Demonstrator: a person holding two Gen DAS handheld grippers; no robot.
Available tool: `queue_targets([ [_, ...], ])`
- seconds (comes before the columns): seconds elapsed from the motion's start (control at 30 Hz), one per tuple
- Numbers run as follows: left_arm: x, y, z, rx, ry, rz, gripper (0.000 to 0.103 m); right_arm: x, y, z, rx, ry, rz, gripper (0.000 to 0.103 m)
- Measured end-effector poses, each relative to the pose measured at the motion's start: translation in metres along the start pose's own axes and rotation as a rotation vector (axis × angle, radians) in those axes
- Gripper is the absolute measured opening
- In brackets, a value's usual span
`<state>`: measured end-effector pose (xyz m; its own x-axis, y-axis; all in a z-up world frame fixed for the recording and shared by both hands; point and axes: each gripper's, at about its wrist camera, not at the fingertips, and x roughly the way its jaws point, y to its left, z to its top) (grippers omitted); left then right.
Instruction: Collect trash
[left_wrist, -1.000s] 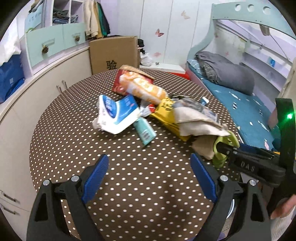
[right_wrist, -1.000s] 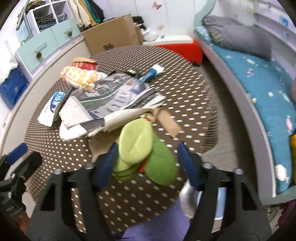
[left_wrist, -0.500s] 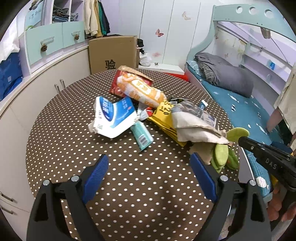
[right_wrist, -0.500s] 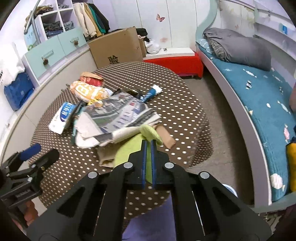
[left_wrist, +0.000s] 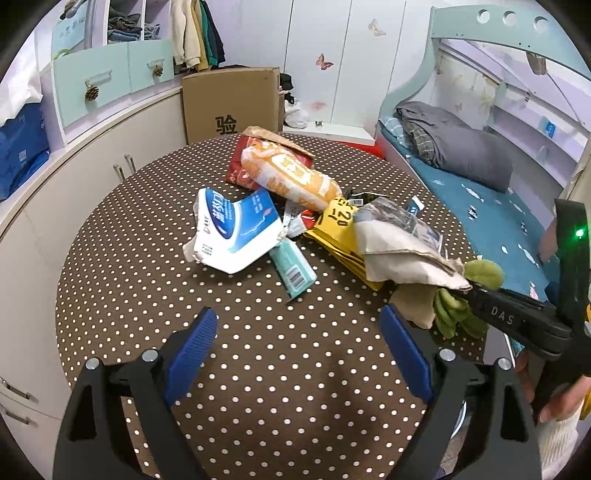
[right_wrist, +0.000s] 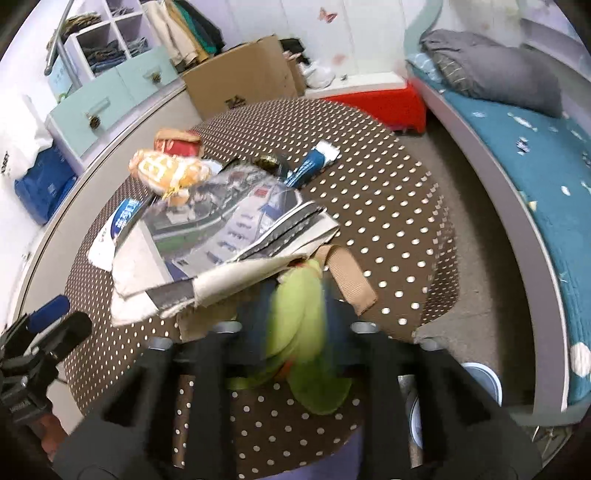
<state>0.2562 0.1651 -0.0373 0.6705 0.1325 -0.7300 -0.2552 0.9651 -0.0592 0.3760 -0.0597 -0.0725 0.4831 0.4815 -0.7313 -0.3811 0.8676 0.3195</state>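
A round table (left_wrist: 155, 295) is covered in a brown cloth dotted with white, and a loose heap of trash is piled toward the far side. One soft green fuzzy thing (right_wrist: 303, 325), leafy-shaped, is pinched at the table's edge by the right gripper (right_wrist: 295, 325), whose jaws have just been opening a bit but look clamped on it, though that view is blurred. The left gripper (left_wrist: 299, 347) is held wide open over bare cloth, nothing between its ribbed blue pads (left_wrist: 192, 350). Also counted: one crinkly orange snack bag (left_wrist: 291, 177), one glossy white-and-blue torn carton (left_wrist: 236, 229), one folded newspaper (right_wrist: 229, 229), one yellow flat wrapper (left_wrist: 340, 225).
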Motion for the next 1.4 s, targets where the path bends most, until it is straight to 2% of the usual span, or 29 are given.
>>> queue_targets([
  [0.1,0.001,0.001,0.002,-0.001,0.0,0.003,0.088,-0.009,-0.002,-0.003,0.003,-0.012,0.005,0.014],
  [0.2,0.001,0.0,0.005,-0.007,-0.004,-0.011,0.088,-0.027,-0.005,-0.004,0.005,-0.048,-0.004,0.013],
  [0.57,0.002,-0.02,0.029,-0.034,-0.035,-0.139,0.092,-0.079,-0.033,0.007,0.034,-0.159,-0.07,0.013],
  [0.7,0.02,-0.033,0.036,-0.046,0.013,-0.201,0.093,-0.09,-0.041,0.014,0.045,-0.186,-0.089,0.013],
  [0.83,0.05,-0.046,0.04,-0.078,0.116,-0.241,0.093,-0.09,-0.047,0.019,0.047,-0.191,-0.12,0.013],
  [0.9,0.062,-0.049,0.041,-0.102,0.14,-0.259,0.091,-0.086,-0.05,0.019,0.051,-0.178,-0.122,0.013],
  [0.93,0.067,-0.05,0.041,-0.107,0.145,-0.242,0.066,-0.084,-0.051,0.018,0.055,-0.172,-0.125,0.013],
  [0.97,0.069,-0.053,0.04,-0.097,0.143,-0.234,0.048,-0.083,-0.053,0.017,0.058,-0.166,-0.128,0.013],
  [1.03,0.066,-0.053,0.04,-0.088,0.116,-0.234,0.039,-0.08,-0.057,0.014,0.065,-0.151,-0.13,0.013],
  [1.23,0.037,-0.056,0.04,-0.07,0.018,-0.226,0.025,-0.083,-0.063,0.006,0.079,-0.144,-0.139,0.013],
  [1.4,0.016,-0.068,0.041,-0.047,-0.037,-0.161,0.022,-0.096,-0.066,0.0,0.081,-0.162,-0.143,0.013],
])
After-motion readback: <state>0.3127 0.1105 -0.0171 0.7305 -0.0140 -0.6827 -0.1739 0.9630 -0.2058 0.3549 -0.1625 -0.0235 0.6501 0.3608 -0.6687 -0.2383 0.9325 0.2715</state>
